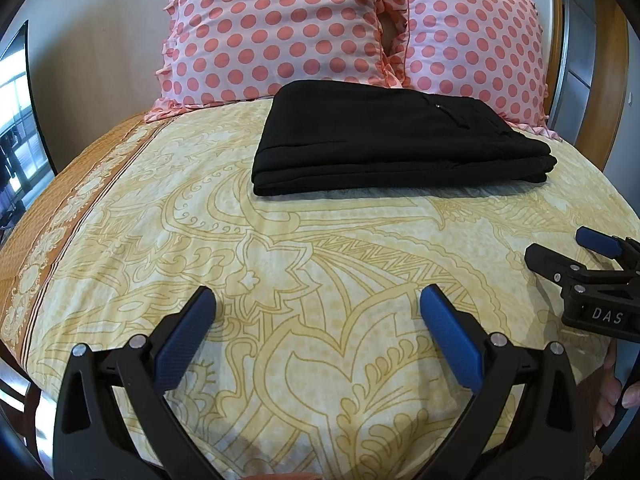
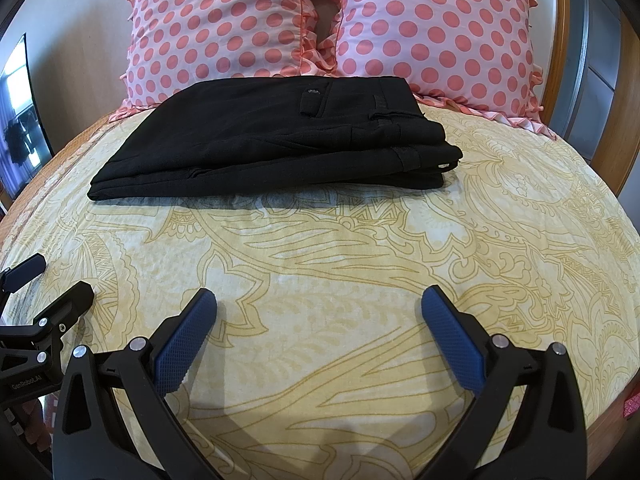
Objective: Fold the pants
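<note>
The black pants (image 1: 392,140) lie folded in a flat stack on the yellow patterned bedsheet (image 1: 280,264), near the pillows. They also show in the right wrist view (image 2: 280,140), with a buttoned pocket on top. My left gripper (image 1: 318,300) is open and empty, held over the sheet well short of the pants. My right gripper (image 2: 320,300) is open and empty too, also short of the pants. The right gripper shows at the right edge of the left wrist view (image 1: 560,248); the left gripper shows at the left edge of the right wrist view (image 2: 60,280).
Two pink polka-dot pillows (image 1: 276,28) (image 1: 472,44) lean against the wooden headboard (image 2: 560,40) behind the pants. An orange border strip (image 1: 60,208) runs along the sheet's left side. A wall and a window lie to the left.
</note>
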`<move>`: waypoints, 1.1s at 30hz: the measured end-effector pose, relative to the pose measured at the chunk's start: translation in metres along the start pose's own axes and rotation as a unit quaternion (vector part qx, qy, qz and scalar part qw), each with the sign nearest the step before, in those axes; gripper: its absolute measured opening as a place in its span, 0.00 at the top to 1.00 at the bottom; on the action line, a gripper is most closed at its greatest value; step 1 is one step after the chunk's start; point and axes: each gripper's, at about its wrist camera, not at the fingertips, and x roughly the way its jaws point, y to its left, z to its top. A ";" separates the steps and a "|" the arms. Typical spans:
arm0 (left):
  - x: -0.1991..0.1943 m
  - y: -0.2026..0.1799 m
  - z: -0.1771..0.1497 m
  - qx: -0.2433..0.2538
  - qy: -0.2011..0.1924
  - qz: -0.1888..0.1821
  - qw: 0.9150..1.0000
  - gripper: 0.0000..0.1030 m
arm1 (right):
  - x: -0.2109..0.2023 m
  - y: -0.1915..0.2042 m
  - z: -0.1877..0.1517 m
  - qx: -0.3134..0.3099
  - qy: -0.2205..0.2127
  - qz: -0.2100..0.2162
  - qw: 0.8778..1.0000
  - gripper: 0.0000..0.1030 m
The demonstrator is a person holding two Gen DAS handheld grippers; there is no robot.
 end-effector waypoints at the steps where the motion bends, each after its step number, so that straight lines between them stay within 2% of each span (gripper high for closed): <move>1: 0.000 0.000 0.000 -0.001 -0.001 0.000 1.000 0.02 | 0.000 0.000 0.000 0.000 0.000 0.000 1.000 0.01; 33: 0.003 0.000 0.002 -0.002 -0.002 0.004 1.000 0.02 | 0.000 0.000 0.000 0.000 0.000 0.000 1.000 0.01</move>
